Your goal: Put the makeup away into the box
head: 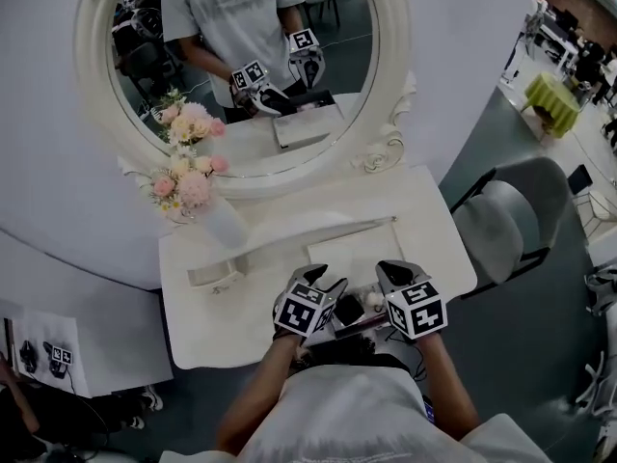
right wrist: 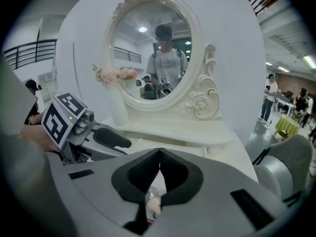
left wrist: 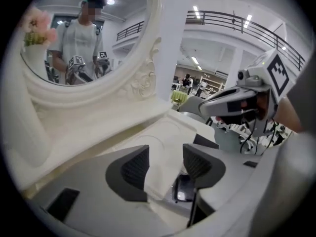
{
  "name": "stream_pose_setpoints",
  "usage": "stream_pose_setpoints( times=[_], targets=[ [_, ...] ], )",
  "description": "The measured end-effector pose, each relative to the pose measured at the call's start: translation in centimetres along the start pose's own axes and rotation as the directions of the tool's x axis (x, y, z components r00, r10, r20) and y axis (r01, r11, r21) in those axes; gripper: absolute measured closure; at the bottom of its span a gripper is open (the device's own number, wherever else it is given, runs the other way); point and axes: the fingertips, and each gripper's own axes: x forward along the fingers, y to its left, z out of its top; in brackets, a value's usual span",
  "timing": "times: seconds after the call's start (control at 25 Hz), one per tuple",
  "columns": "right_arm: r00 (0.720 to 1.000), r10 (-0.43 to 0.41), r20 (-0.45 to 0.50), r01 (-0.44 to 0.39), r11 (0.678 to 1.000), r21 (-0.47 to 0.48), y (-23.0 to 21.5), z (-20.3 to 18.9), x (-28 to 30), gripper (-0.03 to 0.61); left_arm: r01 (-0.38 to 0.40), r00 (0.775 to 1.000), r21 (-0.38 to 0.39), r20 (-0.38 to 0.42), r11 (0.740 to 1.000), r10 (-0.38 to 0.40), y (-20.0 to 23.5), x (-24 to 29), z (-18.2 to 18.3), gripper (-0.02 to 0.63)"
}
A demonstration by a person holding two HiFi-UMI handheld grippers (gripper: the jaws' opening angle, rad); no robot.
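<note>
As left fingers (left wrist: 134,169) gape, compact (left wrist: 185,187) lies beneath them.

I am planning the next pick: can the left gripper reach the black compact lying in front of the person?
Probably yes. The left gripper has its jaws apart and empty, and the black compact lies uncovered just below them. The right gripper, shut, is close beside it and could crowd the approach.

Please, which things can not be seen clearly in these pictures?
Dark item, left gripper view: half hidden behind the left gripper; unidentifiable.
Pinkish thing, right gripper view: mostly covered by the right gripper.
Makeup, head view: too small, crowded between both grippers.
</note>
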Motion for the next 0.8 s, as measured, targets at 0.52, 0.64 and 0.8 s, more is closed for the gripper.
stream_pose_setpoints(
  times=[0.52,0.64,0.8],
  targets=[
    [0.984,0.114,0.134,-0.08,0.969,-0.235,4.4,11.2,1.2,0.577,-0.205,0.947,-0.023,0.248,0.979,0.204,7.2,-9.7,6.5,0.62],
    [0.973,0.156,0.17,-0.11,0.961,-0.255,5.7,13.3,1.3,0.577,-0.283,0.922,0.026,0.281,0.959,0.265,8.1,-12.0,8.1,0.62],
    [0.957,0.198,0.212,-0.134,0.95,-0.284,7.0,16.0,1.0,0.577,-0.339,0.891,0.057,0.339,0.939,0.302,8.9,-14.5,10.2,0.62]
  ],
)
